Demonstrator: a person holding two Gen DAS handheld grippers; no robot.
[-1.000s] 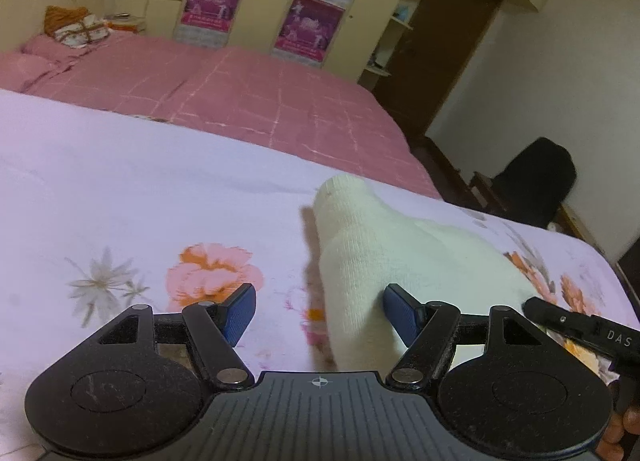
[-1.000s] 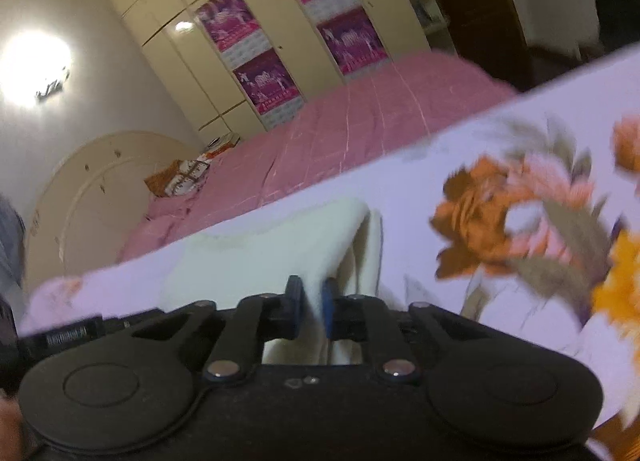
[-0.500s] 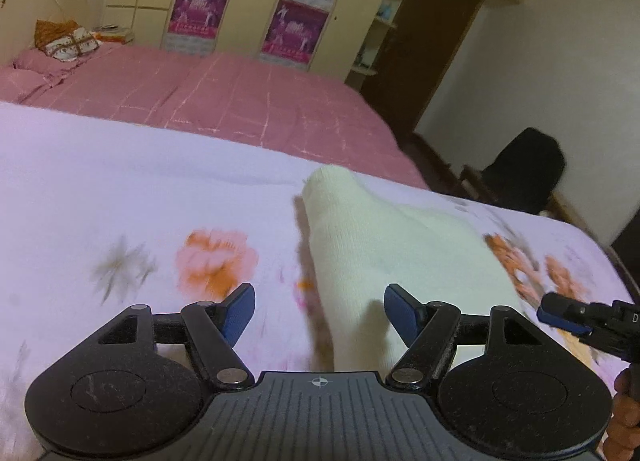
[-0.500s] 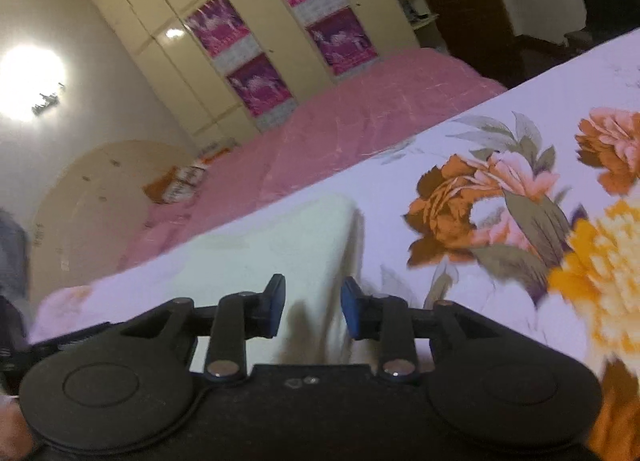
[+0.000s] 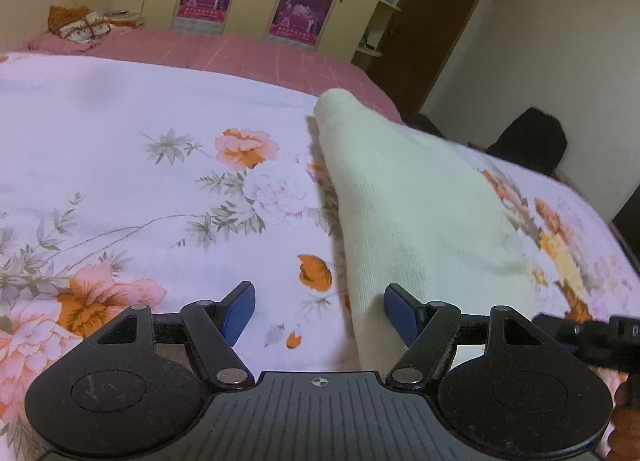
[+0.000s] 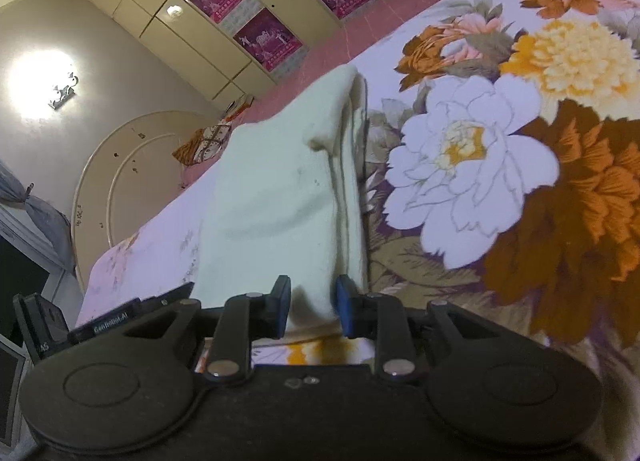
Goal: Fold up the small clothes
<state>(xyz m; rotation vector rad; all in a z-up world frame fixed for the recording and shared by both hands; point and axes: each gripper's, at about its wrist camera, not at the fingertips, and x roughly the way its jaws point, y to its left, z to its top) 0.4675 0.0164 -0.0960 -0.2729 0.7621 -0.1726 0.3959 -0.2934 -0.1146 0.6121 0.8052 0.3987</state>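
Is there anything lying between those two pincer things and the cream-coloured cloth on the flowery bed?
Nothing visible. The cream cloth lies on the floral sheet; its near edge already sits between the right gripper pads, whose jaws are closing. The left gripper is open at the cloth's left edge.

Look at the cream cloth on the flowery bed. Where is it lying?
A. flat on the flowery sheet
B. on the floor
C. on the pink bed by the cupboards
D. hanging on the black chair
A: the cream cloth lies folded on the flowery sheet, just ahead of both claws, not on the pink bed behind.
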